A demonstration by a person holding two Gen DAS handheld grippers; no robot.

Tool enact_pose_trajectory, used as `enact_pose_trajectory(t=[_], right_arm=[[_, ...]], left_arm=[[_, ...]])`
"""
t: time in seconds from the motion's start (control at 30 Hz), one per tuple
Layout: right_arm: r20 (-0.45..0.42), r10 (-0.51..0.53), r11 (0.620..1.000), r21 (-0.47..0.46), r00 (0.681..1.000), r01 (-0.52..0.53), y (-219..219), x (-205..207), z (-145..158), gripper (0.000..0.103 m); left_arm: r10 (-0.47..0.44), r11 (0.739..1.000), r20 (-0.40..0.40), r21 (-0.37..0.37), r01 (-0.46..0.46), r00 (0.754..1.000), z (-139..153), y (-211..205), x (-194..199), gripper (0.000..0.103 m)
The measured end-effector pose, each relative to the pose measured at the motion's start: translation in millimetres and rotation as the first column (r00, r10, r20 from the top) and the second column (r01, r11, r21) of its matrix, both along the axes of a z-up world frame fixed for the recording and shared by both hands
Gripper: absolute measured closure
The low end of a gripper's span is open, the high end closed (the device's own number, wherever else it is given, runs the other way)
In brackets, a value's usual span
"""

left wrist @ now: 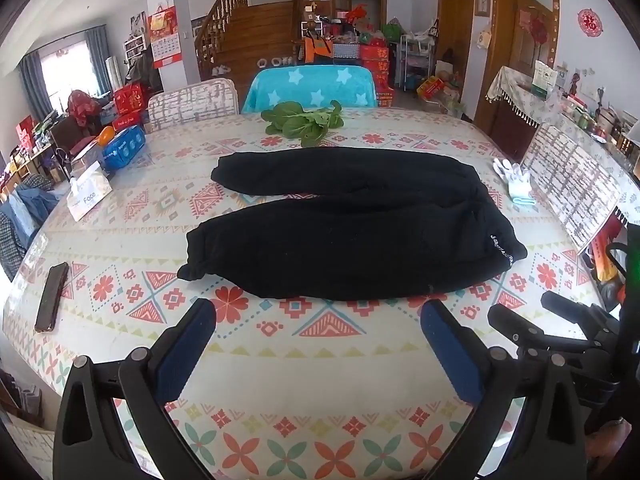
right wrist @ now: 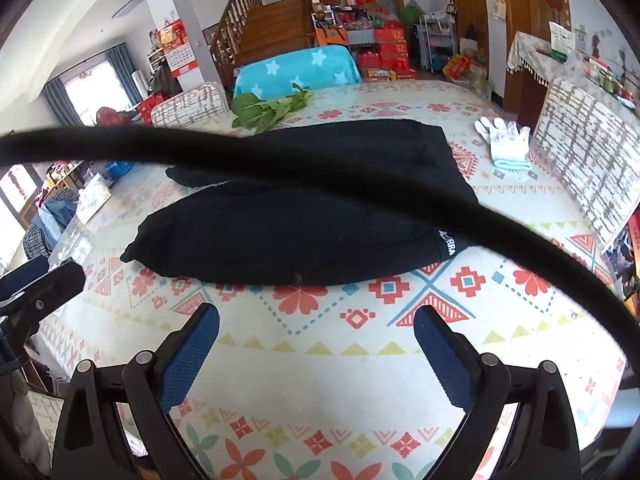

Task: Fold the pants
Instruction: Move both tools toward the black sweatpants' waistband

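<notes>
A: Where are the pants?

B: The black pants (left wrist: 352, 228) lie flat on the table (left wrist: 280, 356) with its patterned cloth, both legs stretched toward nine o'clock and the waistband at three o'clock. In the left wrist view they fill the middle of the frame. The two legs are apart at the cuffs, with a strip of cloth showing between them, and they join at the waist end. A white-lettered label (left wrist: 502, 250) sits on the waistband edge.

A: And the left gripper?

B: The left gripper (left wrist: 318, 322) hangs at six o'clock over bare cloth, just short of the near leg. Its jaws are spread wide and nothing is between them. The blue pads (left wrist: 188, 352) touch nothing.

A: The right one?

B: Same story. The right gripper (right wrist: 316, 330) has its jaws fully apart, empty, over the cloth at six o'clock, with the pants (right wrist: 304, 224) just beyond. A black cable (right wrist: 280, 162) sweeps across that view from nine o'clock to four o'clock, blocking part of the far leg.

A: What else is on the table?

B: Leafy greens (left wrist: 306, 120) at twelve o'clock beyond the pants, white gloves (left wrist: 514, 180) at two o'clock, a tissue box (left wrist: 88, 196) at ten o'clock, and a dark phone (left wrist: 52, 296) near the edge at eight o'clock. All lie apart from the pants.
</notes>
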State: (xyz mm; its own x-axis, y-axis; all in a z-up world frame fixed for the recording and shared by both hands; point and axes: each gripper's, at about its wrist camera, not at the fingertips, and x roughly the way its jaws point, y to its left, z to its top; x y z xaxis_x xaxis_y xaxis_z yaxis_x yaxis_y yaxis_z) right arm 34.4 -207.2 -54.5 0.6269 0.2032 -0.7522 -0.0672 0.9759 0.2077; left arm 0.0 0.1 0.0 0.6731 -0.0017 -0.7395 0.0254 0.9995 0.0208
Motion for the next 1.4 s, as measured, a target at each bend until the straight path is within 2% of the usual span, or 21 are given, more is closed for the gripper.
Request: enact_pose_trajectory(t=[0.23, 0.63, 1.1, 1.4], right_arm=[[0.006, -0.017, 1.000, -0.007, 1.000, 0.017, -8.5, -1.5, -0.2, 0.003], [0.017, 0.002, 0.995, -0.100, 1.000, 0.000, -2.4, -3.6, 0.9, 0.003], [-0.014, 0.008, 0.996, -0.094, 1.000, -0.009, -6.2, 1.5, -6.9, 0.003], [-0.037, 0.007, 0.996, -0.085, 0.999, -0.010, -8.5, 4.6, -12.4, 0.003]], left_arm=[[-0.016, 1.000, -0.004, 0.010, 0.016, 1.000, 6.0, -7.0, 1.1, 0.001], [-0.027, 0.995, -0.024, 0.091, 0.029, 0.999, -6.1, -26.8, 0.4, 0.001], [-0.001, 0.997, -0.034, 0.078, 0.004, 0.999, -10.6, -21.2, 5.6, 0.001], [0.010, 0.998, -0.075, 0.056, -0.006, 0.997, -15.8, -20.1, 8.9, 0.001]])
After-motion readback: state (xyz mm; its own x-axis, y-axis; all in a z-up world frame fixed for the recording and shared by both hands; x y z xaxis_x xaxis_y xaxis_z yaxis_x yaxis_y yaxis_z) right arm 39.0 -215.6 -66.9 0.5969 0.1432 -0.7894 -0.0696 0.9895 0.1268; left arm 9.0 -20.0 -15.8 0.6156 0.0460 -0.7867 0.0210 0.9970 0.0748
